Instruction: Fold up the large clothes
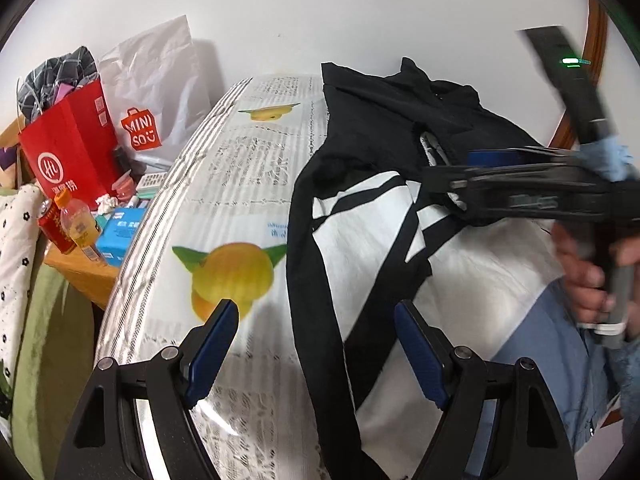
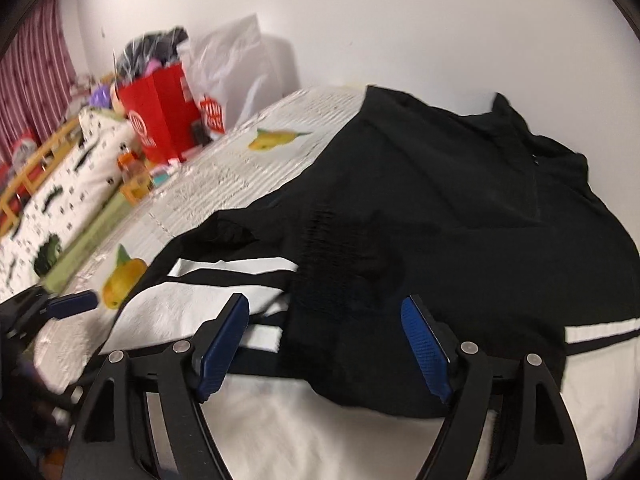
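Lying spread across the printed bedspread point(image 1: 224, 184), the black-and-white jacket point(image 2: 420, 208) is the landmark for everything else: its black upper part and collar point toward the white wall point(image 1: 320, 8), its white lower part toward the cameras. One black sleeve point(image 1: 316, 320) runs down from the jacket's body along its left edge.

The left gripper point(image 1: 316, 344) hangs over that sleeve with its blue-padded jaws spread wide, nothing between them. The right gripper point(image 2: 324, 344) hovers just above the jacket's middle, where black fabric meets the white striped panel; its jaws are also wide apart and grasp nothing. In the left wrist view the right gripper appears blurred over the jacket's right side, held by a hand point(image 1: 592, 276).

Left of the jacket, beyond the bedspread's edge, stand a red paper bag point(image 1: 68, 152), a white Miniso bag point(image 1: 156, 92), a bottle point(image 1: 80, 224) and a blue box point(image 1: 118, 236).
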{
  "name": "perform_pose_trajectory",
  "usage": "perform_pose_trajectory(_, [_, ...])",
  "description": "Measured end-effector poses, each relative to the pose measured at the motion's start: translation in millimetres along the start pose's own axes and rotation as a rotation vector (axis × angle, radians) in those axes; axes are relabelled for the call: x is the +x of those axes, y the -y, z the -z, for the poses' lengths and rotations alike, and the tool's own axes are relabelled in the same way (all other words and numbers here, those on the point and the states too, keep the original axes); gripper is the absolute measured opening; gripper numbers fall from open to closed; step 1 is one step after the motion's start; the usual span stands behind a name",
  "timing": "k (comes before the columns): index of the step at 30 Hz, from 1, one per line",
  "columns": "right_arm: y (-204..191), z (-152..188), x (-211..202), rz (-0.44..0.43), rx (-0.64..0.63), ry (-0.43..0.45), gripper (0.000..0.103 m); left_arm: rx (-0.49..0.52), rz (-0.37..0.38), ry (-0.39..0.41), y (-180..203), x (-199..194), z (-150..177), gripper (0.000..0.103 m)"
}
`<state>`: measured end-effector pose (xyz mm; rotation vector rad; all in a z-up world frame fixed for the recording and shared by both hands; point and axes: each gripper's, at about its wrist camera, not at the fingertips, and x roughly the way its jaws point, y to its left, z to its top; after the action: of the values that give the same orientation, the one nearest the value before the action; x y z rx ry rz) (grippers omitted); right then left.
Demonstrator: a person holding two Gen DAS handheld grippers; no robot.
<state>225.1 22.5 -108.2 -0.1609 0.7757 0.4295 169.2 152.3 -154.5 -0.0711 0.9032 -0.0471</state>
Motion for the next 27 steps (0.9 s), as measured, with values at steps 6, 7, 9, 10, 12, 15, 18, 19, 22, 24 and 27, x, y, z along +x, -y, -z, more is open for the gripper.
perform_pose_trajectory(6, [-9, -7, 41, 0.150, -0.023, -0.050, 0.074, -0.029, 0.022, -0.016, -3, 6, 3, 0.079])
perform_pose_trajectory(7, [-6, -7, 41, 0.149, -0.004, -0.037, 0.052, -0.028, 0.022, -0.017, -3, 7, 2, 0.079])
perform_pose_trajectory(9, [0, -11, 40, 0.129, 0.006, -0.050, 0.024, -0.022, 0.018, -0.013, -1, 7, 0, 0.079])
perform_pose_trajectory(10, [3, -12, 37, 0.103, 0.012, -0.046, 0.018, -0.019, 0.018, -0.009, -1, 6, -1, 0.079])
perform_pose_trajectory(12, [13, -15, 16, 0.072, 0.027, 0.013, 0.011, -0.014, 0.015, 0.006, 2, 4, -5, 0.079])
perform_pose_trajectory(15, [42, -20, -25, 0.032, 0.076, 0.101, 0.009, -0.014, 0.014, 0.021, 5, 2, -12, 0.079])
perform_pose_trajectory(18, [88, -20, -68, 0.077, 0.145, 0.177, 0.009, -0.010, 0.006, 0.034, 10, 2, -21, 0.079])
perform_pose_trajectory(19, [104, -19, -79, 0.096, 0.168, 0.192, 0.009, -0.010, 0.005, 0.037, 11, 2, -23, 0.079])
perform_pose_trajectory(22, [159, -8, -113, 0.169, 0.235, 0.236, 0.009, -0.012, 0.000, 0.049, 16, 5, -32, 0.079])
perform_pose_trajectory(24, [198, 2, -125, 0.231, 0.281, 0.240, 0.009, -0.017, -0.004, 0.053, 18, 7, -37, 0.079])
perform_pose_trajectory(27, [246, 19, -137, 0.291, 0.330, 0.238, 0.010, -0.022, -0.014, 0.057, 20, 11, -45, 0.079])
